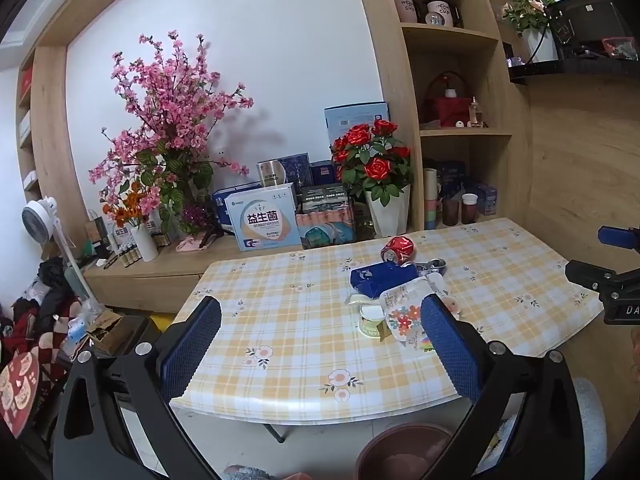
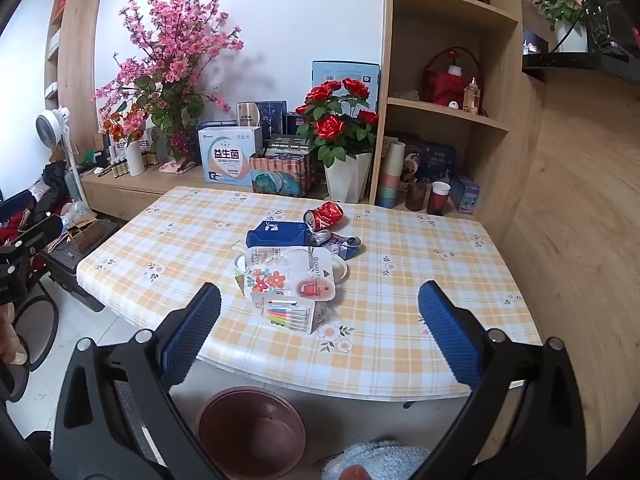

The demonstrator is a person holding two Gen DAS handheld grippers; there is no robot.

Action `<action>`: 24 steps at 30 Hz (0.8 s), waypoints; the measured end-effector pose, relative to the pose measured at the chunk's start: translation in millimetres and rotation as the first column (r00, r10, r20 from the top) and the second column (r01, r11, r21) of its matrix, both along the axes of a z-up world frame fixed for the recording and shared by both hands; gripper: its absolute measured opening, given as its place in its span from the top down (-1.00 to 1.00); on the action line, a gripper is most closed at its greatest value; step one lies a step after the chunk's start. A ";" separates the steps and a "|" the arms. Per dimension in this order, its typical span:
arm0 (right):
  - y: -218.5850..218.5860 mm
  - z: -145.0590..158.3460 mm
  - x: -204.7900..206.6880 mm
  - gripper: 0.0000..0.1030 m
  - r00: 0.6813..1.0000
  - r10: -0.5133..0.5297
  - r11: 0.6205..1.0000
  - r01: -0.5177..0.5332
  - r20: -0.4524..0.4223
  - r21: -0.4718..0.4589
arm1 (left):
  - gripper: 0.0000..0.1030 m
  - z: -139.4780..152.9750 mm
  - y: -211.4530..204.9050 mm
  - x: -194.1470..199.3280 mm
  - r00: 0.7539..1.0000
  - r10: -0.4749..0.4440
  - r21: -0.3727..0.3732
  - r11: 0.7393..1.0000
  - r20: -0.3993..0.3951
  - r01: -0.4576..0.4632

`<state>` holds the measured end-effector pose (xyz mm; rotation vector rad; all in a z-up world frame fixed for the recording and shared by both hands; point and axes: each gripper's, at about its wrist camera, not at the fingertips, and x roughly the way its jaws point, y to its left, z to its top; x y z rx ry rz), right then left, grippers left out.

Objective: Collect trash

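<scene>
both claws (image 1: 320, 328) (image 2: 320, 312) gape short of the trash pile (image 2: 292, 272)

On the checked tablecloth lie three crushed cans: one red can (image 2: 324, 215) and two silvery-blue cans (image 2: 338, 243). One blue carton (image 2: 276, 234), one pen blister pack (image 2: 286, 312) (flowered card), one brown bin (image 2: 250, 426) below.

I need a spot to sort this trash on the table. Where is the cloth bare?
The table is bare left of the trash pile toward the left edge, and right of it toward the wooden wall. The middle is crowded, from the red can to the marker pack.
</scene>
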<state>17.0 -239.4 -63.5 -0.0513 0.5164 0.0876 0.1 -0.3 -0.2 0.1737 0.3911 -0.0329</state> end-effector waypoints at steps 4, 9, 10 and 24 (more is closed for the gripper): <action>-0.2 0.6 -0.5 -0.89 1.000 0.002 1.000 -0.002 0.000 -0.003 | -0.90 -0.3 -0.9 -0.3 1.000 0.001 0.014 1.000 0.005 -0.001; 1.0 0.9 -0.3 -0.89 1.000 -0.008 1.000 0.008 -0.003 -0.018 | -0.90 -0.2 -1.2 -0.3 1.000 0.001 0.014 1.000 0.001 -0.001; 2.2 2.0 -1.5 -0.89 1.000 -0.008 1.000 0.008 -0.003 -0.020 | -0.90 -0.3 -1.3 -0.2 1.000 0.001 0.014 1.000 0.000 -0.001; 0.0 -1.4 2.3 -0.89 1.000 -0.015 0.999 0.015 -0.005 -0.031 | -0.90 -2.9 5.7 -3.7 1.000 0.002 0.018 1.000 -0.003 -0.002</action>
